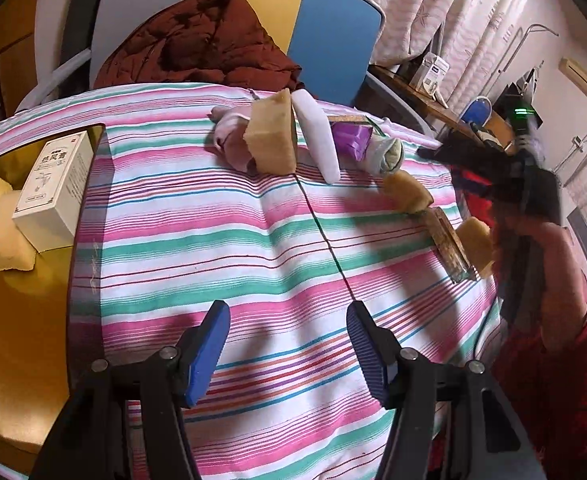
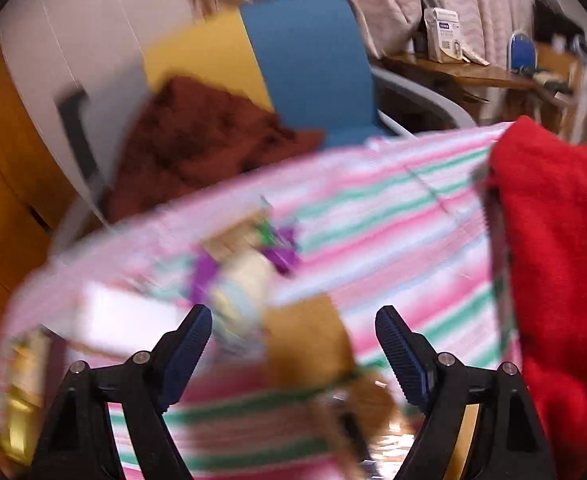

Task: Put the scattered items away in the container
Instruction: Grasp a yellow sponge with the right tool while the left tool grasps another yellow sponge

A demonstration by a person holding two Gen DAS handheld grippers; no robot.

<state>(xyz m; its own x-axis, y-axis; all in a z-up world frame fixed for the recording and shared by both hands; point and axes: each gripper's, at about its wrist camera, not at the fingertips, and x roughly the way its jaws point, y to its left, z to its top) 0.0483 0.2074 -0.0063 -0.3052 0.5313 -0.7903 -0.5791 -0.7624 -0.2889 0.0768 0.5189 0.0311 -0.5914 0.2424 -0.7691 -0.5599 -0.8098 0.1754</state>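
Note:
Scattered items lie along the far and right side of the striped cloth (image 1: 221, 248): a big tan sponge block (image 1: 271, 136), a white roll (image 1: 319, 140), a purple packet (image 1: 353, 138), a rolled sock (image 1: 389, 156), smaller tan blocks (image 1: 407, 192) and a flat cork-faced box (image 1: 451, 246). The yellow container (image 1: 21, 320) at the left holds a white carton (image 1: 53, 188) and a yellow soft piece (image 1: 1, 236). My left gripper (image 1: 289, 344) is open over bare cloth. The right wrist view is blurred. There my right gripper (image 2: 295, 336) is open above a tan block (image 2: 309, 340), pads clear of it.
A pink soft toy (image 1: 233, 140) lies behind the big sponge. A person's red sleeve (image 1: 561, 360) is at the right table edge, and red fabric (image 2: 553, 260) fills the right of the right wrist view. A blue-backed chair (image 1: 333, 32) with a brown jacket (image 1: 197, 44) stands behind the table.

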